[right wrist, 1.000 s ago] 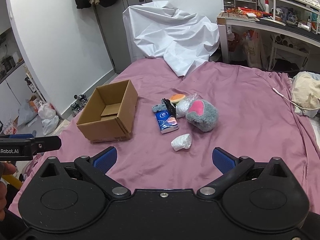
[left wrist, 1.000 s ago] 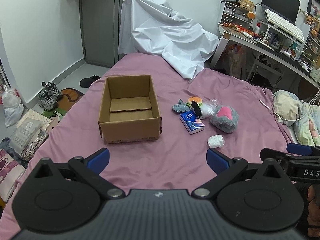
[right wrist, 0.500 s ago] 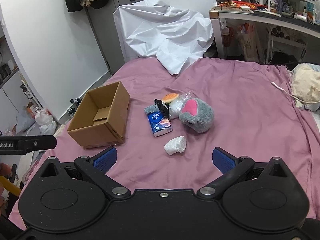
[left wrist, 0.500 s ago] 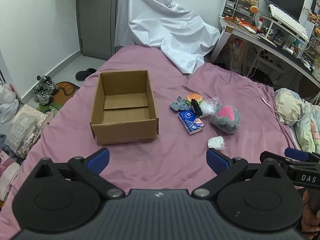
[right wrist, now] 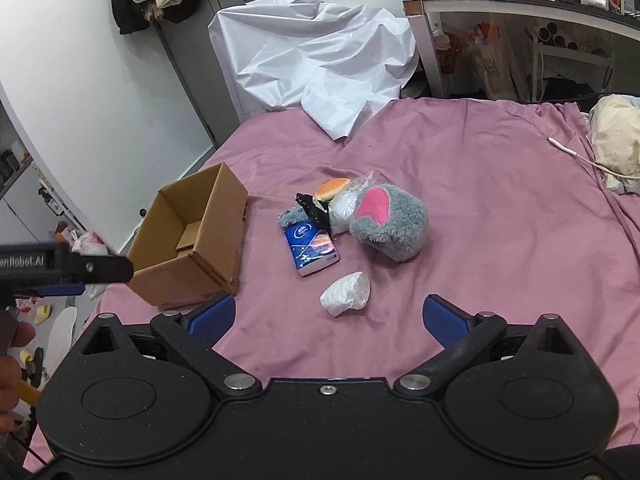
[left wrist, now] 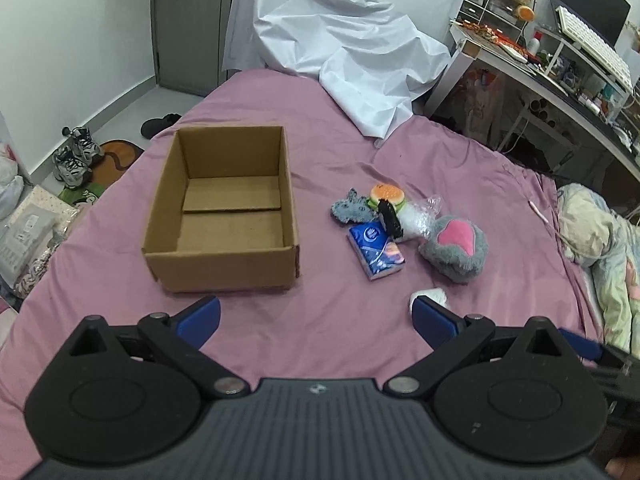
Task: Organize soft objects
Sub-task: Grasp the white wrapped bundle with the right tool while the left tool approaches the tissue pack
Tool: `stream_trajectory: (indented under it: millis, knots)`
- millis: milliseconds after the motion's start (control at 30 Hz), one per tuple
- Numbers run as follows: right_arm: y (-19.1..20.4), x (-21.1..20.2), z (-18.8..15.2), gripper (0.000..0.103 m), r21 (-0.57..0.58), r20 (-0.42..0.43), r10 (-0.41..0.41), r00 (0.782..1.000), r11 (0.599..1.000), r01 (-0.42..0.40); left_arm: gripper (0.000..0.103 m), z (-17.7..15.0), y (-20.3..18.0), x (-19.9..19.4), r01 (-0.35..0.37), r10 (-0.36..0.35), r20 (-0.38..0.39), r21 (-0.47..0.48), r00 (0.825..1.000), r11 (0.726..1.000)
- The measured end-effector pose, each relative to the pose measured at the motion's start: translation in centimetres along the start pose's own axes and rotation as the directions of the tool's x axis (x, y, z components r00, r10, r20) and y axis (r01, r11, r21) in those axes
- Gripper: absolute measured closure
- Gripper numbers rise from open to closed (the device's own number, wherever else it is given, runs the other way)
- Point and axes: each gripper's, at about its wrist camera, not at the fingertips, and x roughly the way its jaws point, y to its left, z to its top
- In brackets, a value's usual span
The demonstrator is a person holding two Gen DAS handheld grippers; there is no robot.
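An open cardboard box [left wrist: 224, 216] [right wrist: 192, 240] stands empty on the pink bed. To its right lies a cluster: a grey plush with a pink patch [left wrist: 454, 246] [right wrist: 390, 222], a blue tissue pack [left wrist: 376, 252] [right wrist: 312, 250], a burger toy [left wrist: 386, 196] [right wrist: 331, 188], a small grey plush [left wrist: 350, 212], a black item [left wrist: 390, 220], a clear bag [left wrist: 420, 218], and a white wad [right wrist: 346, 294] [left wrist: 432, 294] nearest me. My left gripper [left wrist: 316, 320] is open and empty, short of the box. My right gripper [right wrist: 328, 318] is open and empty just before the white wad.
A white sheet [left wrist: 340, 48] is draped at the bed's far end. A cluttered desk [left wrist: 560, 76] runs along the right. A pillow and a cable [right wrist: 612, 148] lie at the bed's right edge. Shoes and bags [left wrist: 72, 156] sit on the floor to the left.
Both grippers have moved forward and down toward the bed; the box and the cluster appear larger and closer. Both stay open. No object has moved.
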Motion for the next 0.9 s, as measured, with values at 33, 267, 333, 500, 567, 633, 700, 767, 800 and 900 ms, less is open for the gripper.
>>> stream_trajectory:
  millis: [33,267,333,500,567,633,700,767,800,900]
  knots:
    - [-0.2,0.2,0.0,0.003,0.007,-0.002,0.003,1.0,1.0,-0.003,0.001,0.2,-0.1,0.2,-0.003,0.003,0.002,-0.001,1.0,1.0]
    - [-1.5,2.2,-0.5,0.005,0.048,-0.016,0.016,1.0,0.999,-0.016,0.001,0.8,-1.1,2.4,-0.004,0.004,-0.011,-0.004,1.0,1.0]
    - [-1.7,2.7,-0.8,0.005,0.049,-0.005,0.04,0.999,0.998,-0.04,0.003,0.7,-1.3,3.2,-0.004,0.004,-0.017,-0.002,1.0,1.0]
    - [-2.4,4.5,-1.2,0.009,0.077,-0.017,0.06,0.998,0.995,-0.059,0.003,0.8,-2.1,5.1,0.001,-0.002,-0.029,-0.01,1.0,1.0]
    - [-2.6,5.3,-1.4,0.011,0.094,-0.028,0.06,0.998,0.994,-0.057,0.003,0.8,-2.6,5.7,0.009,-0.009,-0.027,-0.01,1.0,1.0]
    - [-2.8,6.2,-1.4,0.013,0.11,-0.04,0.053,0.998,0.993,-0.049,0.003,0.9,-3.0,6.4,0.015,-0.015,-0.025,-0.005,1.0,1.0]
    - [-2.9,7.1,-1.3,0.016,0.115,-0.049,0.061,0.997,0.992,-0.055,0.004,1.1,-3.4,7.2,0.015,-0.015,-0.025,-0.002,1.0,1.0]
    - [-3.0,8.2,-1.1,0.019,0.125,-0.062,0.057,0.996,0.991,-0.049,0.004,1.3,-3.6,8.0,0.019,-0.019,-0.027,-0.015,0.999,1.0]
    - [-3.2,8.6,-1.1,0.021,0.136,-0.068,0.059,0.996,0.989,-0.049,0.005,1.4,-3.7,8.4,0.023,-0.023,-0.029,-0.02,0.999,1.0]
    - [-3.3,10.1,-0.7,0.027,0.164,-0.079,0.077,0.994,0.984,-0.064,0.007,1.6,-3.9,9.6,0.037,-0.037,-0.03,-0.028,0.999,0.999]
